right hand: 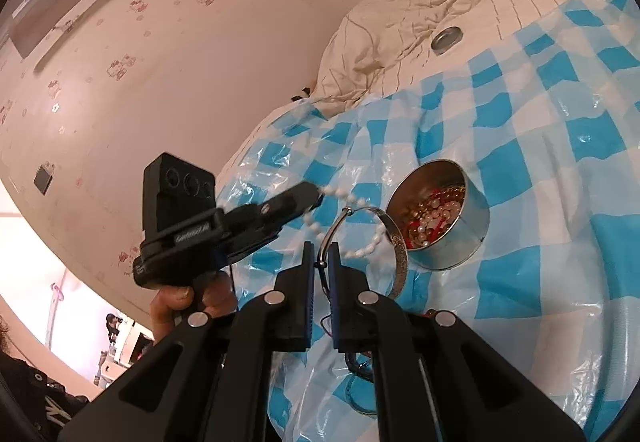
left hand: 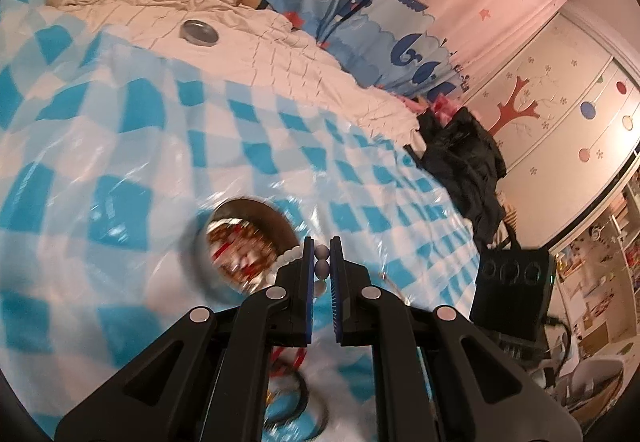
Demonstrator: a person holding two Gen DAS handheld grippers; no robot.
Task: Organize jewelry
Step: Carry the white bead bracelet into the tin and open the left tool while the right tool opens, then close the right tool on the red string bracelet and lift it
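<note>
Left tool (left hand: pixel 322 258) is clamping narrow on a white pearl-bead strand (left hand: pixel 322 268); two beads are showing between its pads, the rest is trailing off to its left toward the round tin (left hand: pixel 240 238). The tin's contents are smearing w/ motion blur in the left wrist view, so only red and gold bits are readable. Below that tool's arms, red and dark loops (left hand: pixel 294 374) are lying on the bed, mostly hidden by the linkage; can't ID them.

Right tool (right hand: pixel 321 256) is pinching nearly shut on a thin silver bangle (right hand: pixel 360 238), whose ring is standing up ahead and just right of its tips, w/ the lower part cut off behind the fingers. Further right, the open tin (right hand: pixel 444 222) is sitting on the blue-and-white checked plastic sheet (right hand: pixel 540 146), holding pearls, gold beads and red pieces. The left tool (right hand: pixel 310 196) is showing ahead-left, the pearl strand (right hand: pixel 360 226) draping from its tip to the tin's rim. A hand (right hand: pixel 188 302) is gripping its handle, partly hidden. A small metal lid (right hand: pixel 446 38) is resting far ahead on the cream duvet (right hand: pixel 400 26).
</note>
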